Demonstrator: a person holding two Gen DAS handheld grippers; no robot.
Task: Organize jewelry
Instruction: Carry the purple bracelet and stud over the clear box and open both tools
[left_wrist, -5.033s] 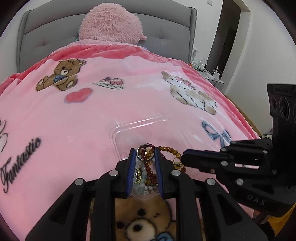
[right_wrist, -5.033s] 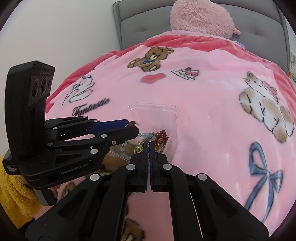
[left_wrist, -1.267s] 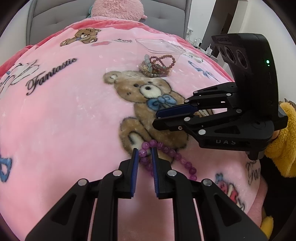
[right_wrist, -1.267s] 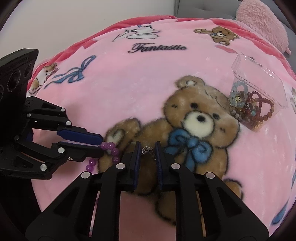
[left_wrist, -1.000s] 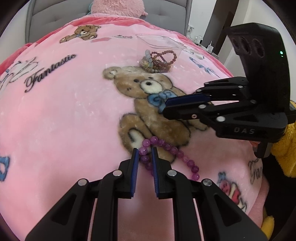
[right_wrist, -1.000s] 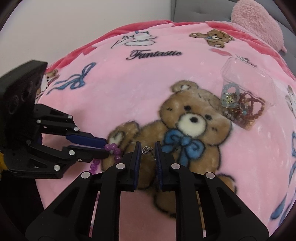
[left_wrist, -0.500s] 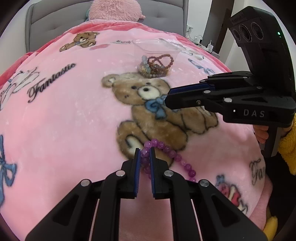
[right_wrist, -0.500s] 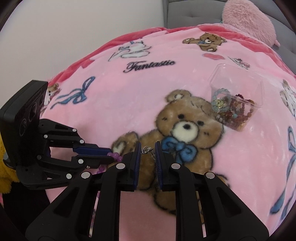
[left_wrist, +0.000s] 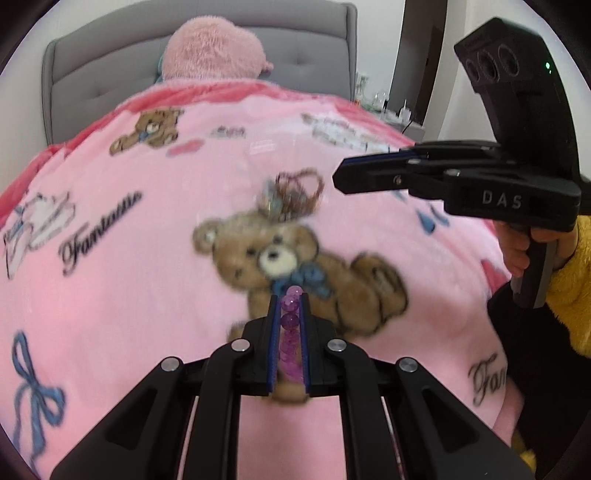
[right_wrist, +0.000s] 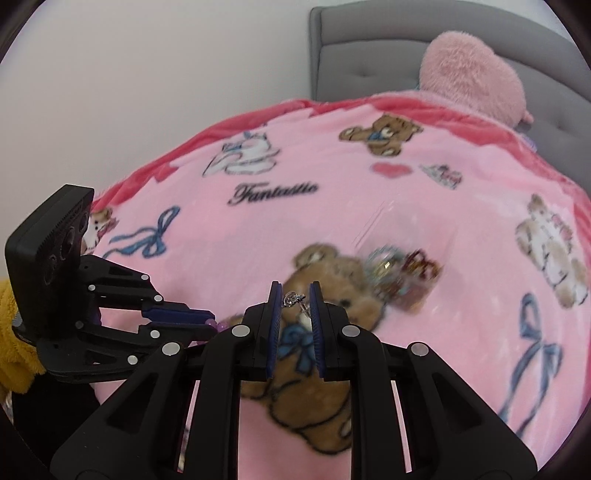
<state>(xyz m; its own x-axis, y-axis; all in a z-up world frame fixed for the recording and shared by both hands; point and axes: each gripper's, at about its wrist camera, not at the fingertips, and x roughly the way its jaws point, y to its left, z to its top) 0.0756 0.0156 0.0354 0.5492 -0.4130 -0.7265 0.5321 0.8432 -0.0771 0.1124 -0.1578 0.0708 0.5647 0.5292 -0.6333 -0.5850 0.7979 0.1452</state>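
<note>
Left tongs (left_wrist: 288, 308) pinch translucent purple bead bracelet (left_wrist: 289, 320).

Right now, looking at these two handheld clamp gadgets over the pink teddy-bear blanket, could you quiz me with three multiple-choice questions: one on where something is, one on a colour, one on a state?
1. Where is the clear plastic box of mixed jewelry?
A. by the big printed bear's head
B. on the grey headboard
C. on the floor

2. What colour are the round beads of the bracelet in the left gripper?
A. green
B. purple
C. white

3. What is the right gripper doing?
A. gaping open, with nothing in it
B. pinching a small silver earring
C. resting in the box

Answers:
1 A, the box lies on the pink blanket at the bear's ear.
2 B, purple beads show between the fingers.
3 B, the earring sits between its pads.
</note>
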